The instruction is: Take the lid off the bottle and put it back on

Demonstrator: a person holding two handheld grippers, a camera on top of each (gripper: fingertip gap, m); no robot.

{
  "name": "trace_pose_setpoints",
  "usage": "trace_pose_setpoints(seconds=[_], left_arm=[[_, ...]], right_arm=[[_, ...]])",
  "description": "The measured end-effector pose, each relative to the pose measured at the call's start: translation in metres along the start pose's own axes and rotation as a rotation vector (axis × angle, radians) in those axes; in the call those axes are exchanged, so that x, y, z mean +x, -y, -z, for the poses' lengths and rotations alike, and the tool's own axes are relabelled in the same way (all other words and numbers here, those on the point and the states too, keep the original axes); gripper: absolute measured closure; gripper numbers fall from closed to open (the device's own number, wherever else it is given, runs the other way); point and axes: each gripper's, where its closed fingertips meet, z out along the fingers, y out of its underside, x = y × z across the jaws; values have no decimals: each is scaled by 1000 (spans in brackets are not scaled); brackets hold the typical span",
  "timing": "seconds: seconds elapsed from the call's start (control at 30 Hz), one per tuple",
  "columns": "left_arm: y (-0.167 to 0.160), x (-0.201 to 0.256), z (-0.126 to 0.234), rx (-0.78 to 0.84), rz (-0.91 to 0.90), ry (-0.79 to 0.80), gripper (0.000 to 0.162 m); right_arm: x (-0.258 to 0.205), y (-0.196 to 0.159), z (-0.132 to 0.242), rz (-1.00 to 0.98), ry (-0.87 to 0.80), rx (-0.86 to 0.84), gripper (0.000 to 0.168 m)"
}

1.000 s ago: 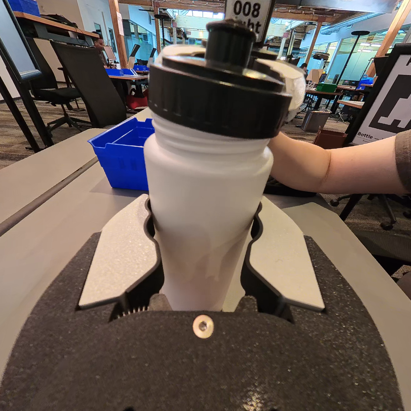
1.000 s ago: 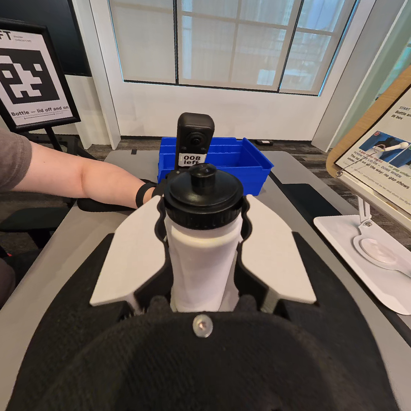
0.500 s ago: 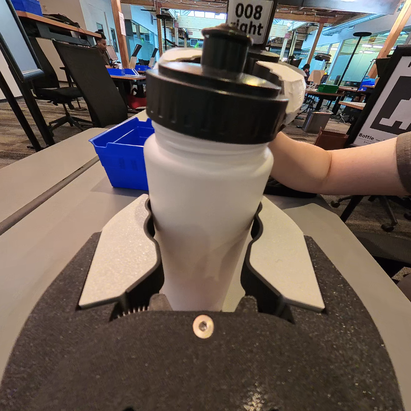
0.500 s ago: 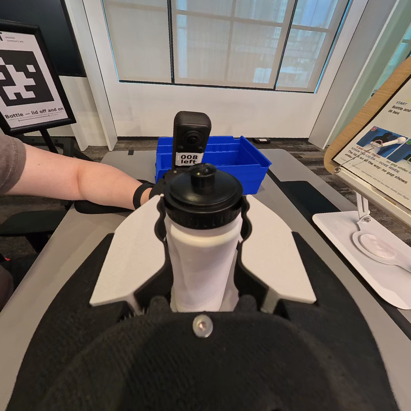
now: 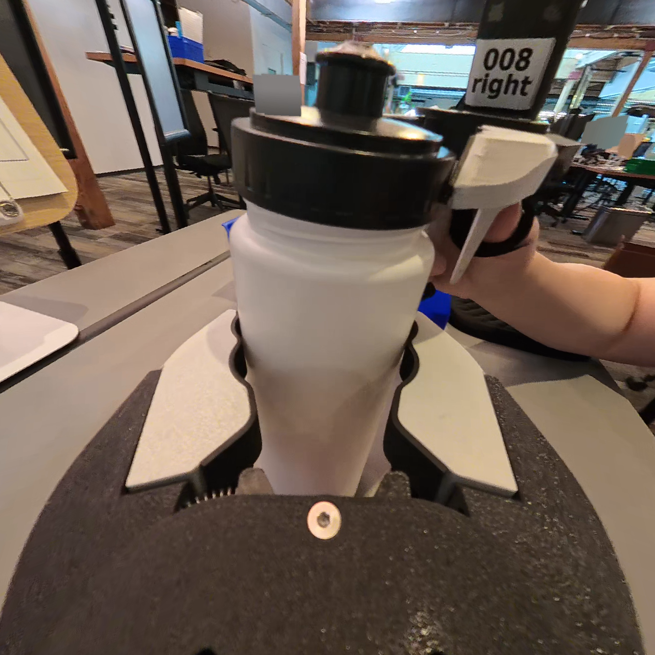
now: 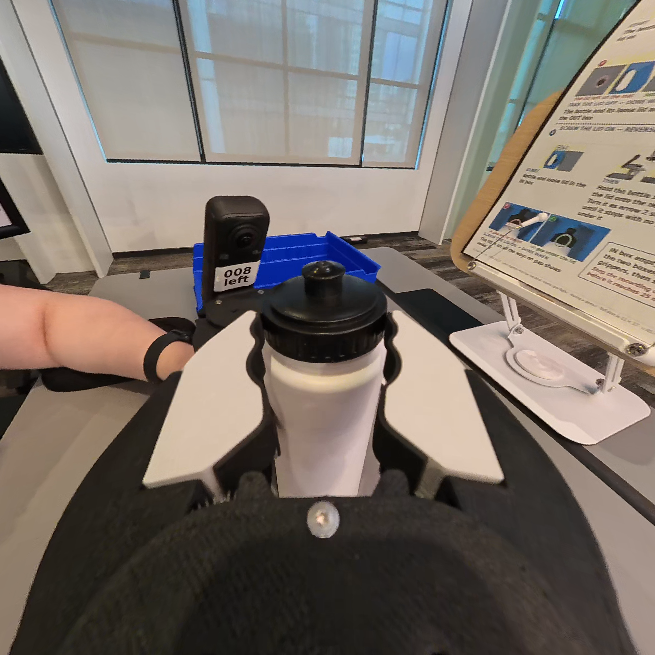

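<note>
A white bottle [image 5: 329, 319] with a black spout lid [image 5: 336, 177] stands upright above the grey table [image 5: 71, 407]. My left gripper [image 5: 324, 340] is shut on the bottle's body, with a finger on each side. My right gripper [image 6: 323, 319] is shut on the lid [image 6: 322, 319] from the opposite side. One of its white fingers [image 5: 496, 170] shows at the lid's right edge in the left wrist view. The lid sits on the bottle's neck. The bottle's base is hidden.
A blue bin [image 6: 319, 251] stands on the table behind the bottle. An instruction board on a white stand [image 6: 567, 400] is at the right in the right wrist view. A person's forearms [image 5: 531, 301] hold both grippers. Office chairs and desks stand farther off.
The two grippers have twisted against each other about the bottle's axis. In the left wrist view the right gripper has swung to the lid's right side, and the blue bin has slid behind the bottle.
</note>
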Motion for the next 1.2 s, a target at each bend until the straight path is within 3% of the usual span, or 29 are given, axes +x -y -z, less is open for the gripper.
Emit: trace_pose_setpoints(seconds=[0.53,0.8,1.0,1.2], left_arm=[[-1,-5,0,-27,-3,64,76],[4,18,1,-48,147,-205,76],[1,38,-2,-90,201,-331,76],[-1,43,-2,-103,261,-384,76]], right_arm=[[3,0,-1,-7,-84,-3,101],[14,36,29,-121,57,74,94],[3,19,27,-300,277,-14,89],[-7,-2,16,-285,308,-113,93]])
